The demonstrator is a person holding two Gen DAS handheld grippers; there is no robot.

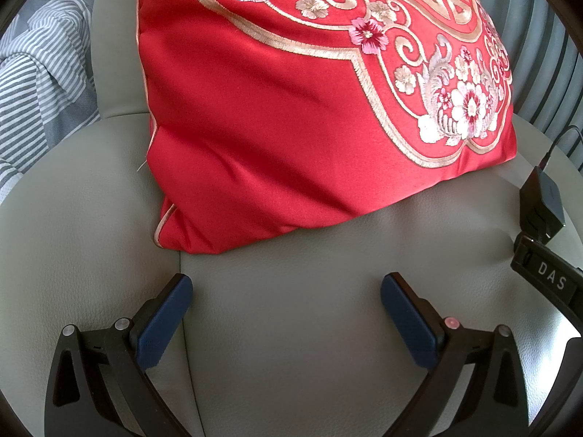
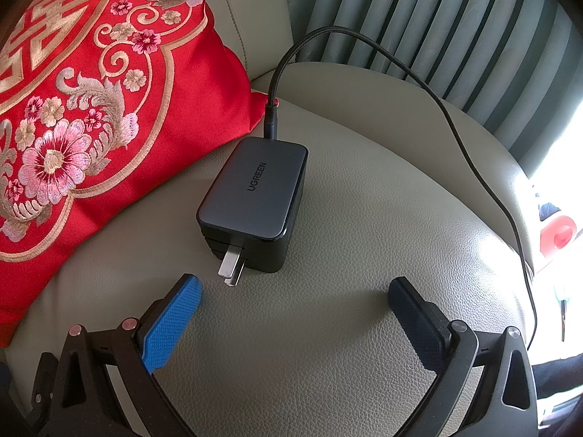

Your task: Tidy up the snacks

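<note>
Right gripper (image 2: pixel 295 293): jaws set wide apart, nothing held; blue textured pads (image 2: pixel 171 331) are fitted, the right one shaded dark. It hovers over a pale leather seat (image 2: pixel 328 327).

Charger (image 2: pixel 253 196): dark grey block, laid flat on the seat just ahead of the right jaws, nearer the left pad. Its long axis runs from the jaws away toward the seat's back edge, tilted slightly right. The two flat metal prongs (image 2: pixel 230 265) point back toward the gripper, ending just beside the left pad without touching. "UGREEN" is printed along the top face, reading along the long axis. A black braided cable (image 2: pixel 455 109) is plugged into the far end, arches up, then runs down past the seat's right edge.

Cushion (image 2: pixel 73 109): red satin, embroidered with gold scrollwork, pink and white flowers and a gold double-happiness character; propped at the seat's back, its corner just beside the charger's far end.

Left gripper (image 1: pixel 286 291): jaws likewise spread, empty, over bare seat leather in front of the cushion's lower edge. At the right margin of its view the charger and a black part lettered "DAS" (image 1: pixel 552 276) are seen.

Curtain (image 2: pixel 419 18): grey-green, pleated, behind the seat. Striped fabric (image 1: pixel 40 73): grey and white, left of the seat.

Snacks: none can be made out in either view.
</note>
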